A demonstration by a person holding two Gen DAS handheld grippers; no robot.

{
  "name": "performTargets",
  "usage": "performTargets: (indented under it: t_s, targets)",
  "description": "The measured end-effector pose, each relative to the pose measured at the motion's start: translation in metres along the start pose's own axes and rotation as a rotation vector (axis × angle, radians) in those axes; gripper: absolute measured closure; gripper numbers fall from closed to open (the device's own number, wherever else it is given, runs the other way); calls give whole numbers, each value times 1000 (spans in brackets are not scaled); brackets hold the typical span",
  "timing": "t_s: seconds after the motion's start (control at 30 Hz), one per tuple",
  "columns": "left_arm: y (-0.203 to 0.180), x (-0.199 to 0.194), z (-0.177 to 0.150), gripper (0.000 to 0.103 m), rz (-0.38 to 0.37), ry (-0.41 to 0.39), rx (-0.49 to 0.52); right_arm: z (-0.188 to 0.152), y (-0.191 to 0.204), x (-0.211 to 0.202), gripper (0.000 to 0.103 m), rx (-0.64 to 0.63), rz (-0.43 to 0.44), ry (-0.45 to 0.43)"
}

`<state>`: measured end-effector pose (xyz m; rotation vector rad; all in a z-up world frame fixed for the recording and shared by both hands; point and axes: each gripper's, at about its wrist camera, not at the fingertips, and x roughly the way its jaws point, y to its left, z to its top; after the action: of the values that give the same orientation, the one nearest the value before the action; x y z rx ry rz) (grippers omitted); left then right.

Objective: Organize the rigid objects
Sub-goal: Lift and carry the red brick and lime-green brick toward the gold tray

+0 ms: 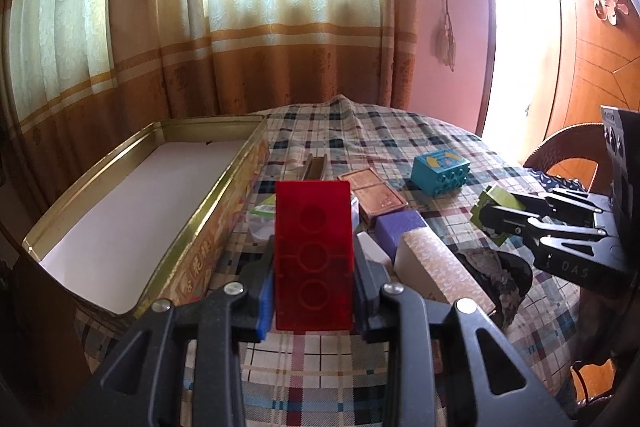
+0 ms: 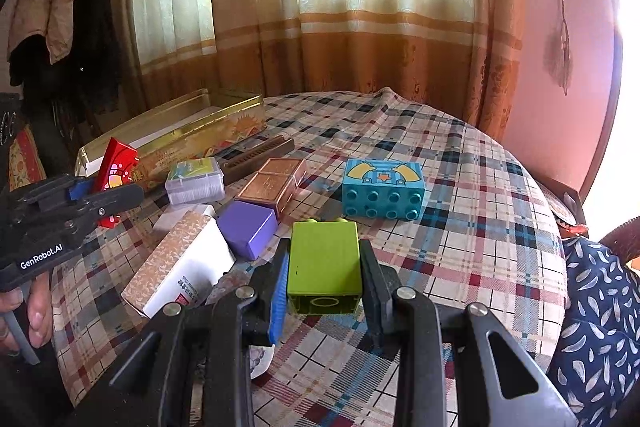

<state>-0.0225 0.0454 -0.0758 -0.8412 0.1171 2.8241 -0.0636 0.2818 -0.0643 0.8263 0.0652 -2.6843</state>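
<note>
Your left tool (image 1: 314, 301) had a see-through red brick (image 1: 313, 255), your right tool (image 2: 325, 301) a lime green one (image 2: 324, 263). The worktop (image 2: 460, 227) wore a plaid cloth, with a teal brick (image 2: 382, 189), purple block (image 2: 249, 231) and gold tin (image 1: 132, 223) on it.

The tin box (image 2: 188, 131) lies left on the table (image 2: 480, 187), the studded brick (image 2: 382, 189) right.

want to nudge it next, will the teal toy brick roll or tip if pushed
The teal toy brick probably slides rather than rolls: it is boxy with flat faces. It likely resists tipping, lying low and wide on the plaid tablecloth. It looks like hard, hollow plastic, so probably stiff and light.
</note>
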Motion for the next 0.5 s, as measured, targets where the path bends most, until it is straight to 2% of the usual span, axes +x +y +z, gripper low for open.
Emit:
performTargets:
  t_s: [0.5]
  targets:
    - [0, -3, 1, 73, 1, -31, -5, -1, 0, -6, 69, -2, 5, -43]
